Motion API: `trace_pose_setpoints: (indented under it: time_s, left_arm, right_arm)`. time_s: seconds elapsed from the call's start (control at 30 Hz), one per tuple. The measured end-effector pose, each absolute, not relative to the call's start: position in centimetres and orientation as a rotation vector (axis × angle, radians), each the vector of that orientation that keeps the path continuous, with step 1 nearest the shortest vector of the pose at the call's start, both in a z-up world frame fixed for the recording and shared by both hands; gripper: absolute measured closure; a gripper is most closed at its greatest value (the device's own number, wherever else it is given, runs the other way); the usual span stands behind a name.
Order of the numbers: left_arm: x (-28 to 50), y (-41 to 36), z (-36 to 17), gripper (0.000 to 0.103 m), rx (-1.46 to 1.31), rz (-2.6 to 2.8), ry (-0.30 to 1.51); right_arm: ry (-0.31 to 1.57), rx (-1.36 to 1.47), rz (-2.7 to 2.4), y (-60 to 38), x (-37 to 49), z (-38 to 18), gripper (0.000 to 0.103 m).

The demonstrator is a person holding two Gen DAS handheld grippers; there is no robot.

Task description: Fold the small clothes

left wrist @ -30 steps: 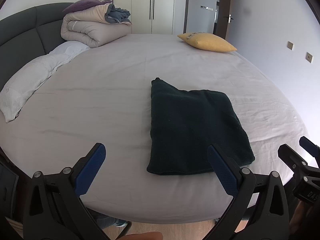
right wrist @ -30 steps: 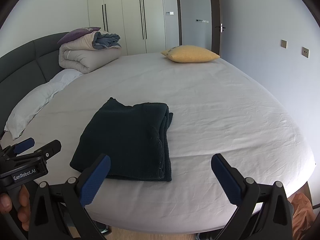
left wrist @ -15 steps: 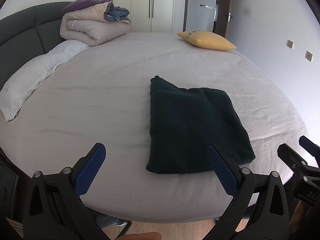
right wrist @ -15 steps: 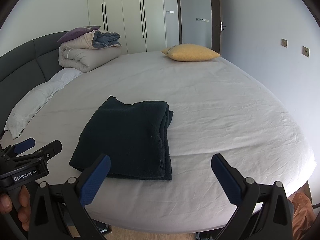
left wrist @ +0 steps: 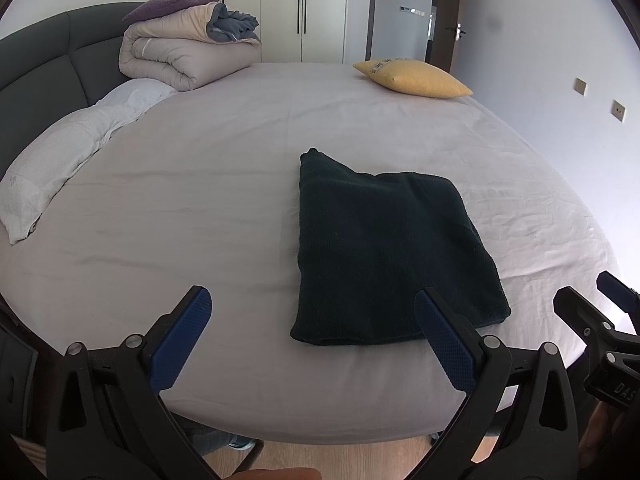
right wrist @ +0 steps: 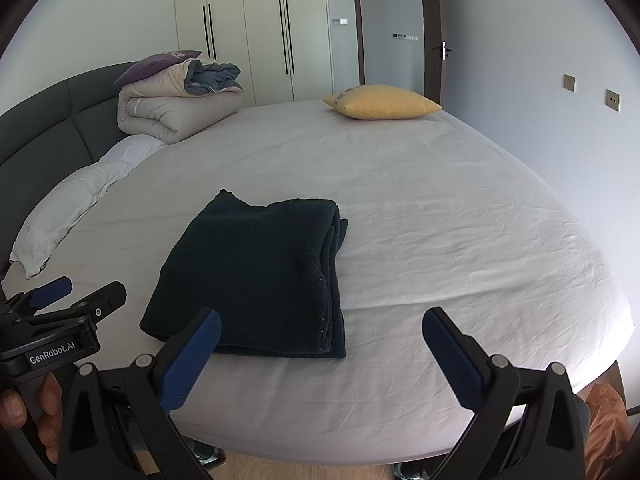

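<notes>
The left tongs point(left wrist: 312, 340) stood wide apart with nothing between their blue pads, held off the near edge of the bed point(left wrist: 200, 200). The right tongs point(right wrist: 320, 354) were spread just as wide and equally empty, also short of the bed's near edge.

The folded dark green garment point(left wrist: 384, 248) lay flat on the pale sheet, just ahead of both tongs. From the left tongs it sat ahead and toward their right finger, whose pad overlapped its near edge in that view without clearly touching it. From the right tongs it sat ahead and toward their left finger point(right wrist: 190, 360), its stacked folded layers showing along the side nearer the middle of those tongs. One corner stuck up slightly at the garment's far end.

In the right wrist view, the left tongs appeared low at the left side, gripped by a hand point(right wrist: 44, 412).

Far beyond both tongs, a yellow cushion point(left wrist: 412, 78) rested near the bed's far edge, ahead and to the right. A rolled beige duvet point(left wrist: 180, 54) with a purple pillow point(left wrist: 168, 2) on top sat far ahead to the left, against the dark grey headboard point(left wrist: 40, 72). A white pillow point(left wrist: 68, 160) lay along the left side, well apart from the garment.
</notes>
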State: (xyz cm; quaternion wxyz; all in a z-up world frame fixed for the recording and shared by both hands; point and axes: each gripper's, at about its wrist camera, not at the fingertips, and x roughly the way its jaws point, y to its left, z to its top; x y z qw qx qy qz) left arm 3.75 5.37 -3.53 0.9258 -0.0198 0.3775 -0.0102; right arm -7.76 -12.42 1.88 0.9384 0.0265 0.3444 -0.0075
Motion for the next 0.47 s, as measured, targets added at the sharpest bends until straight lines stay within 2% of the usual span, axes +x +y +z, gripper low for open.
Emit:
trace_pose_setpoints:
  time_s: [0.47]
  left_arm:
    - [4.08,5.58,-4.07,0.000,-0.027,-0.029,0.786]
  right_arm:
    - [0.725,0.062,0.001,-12.69,-7.68,1.29,0.000]
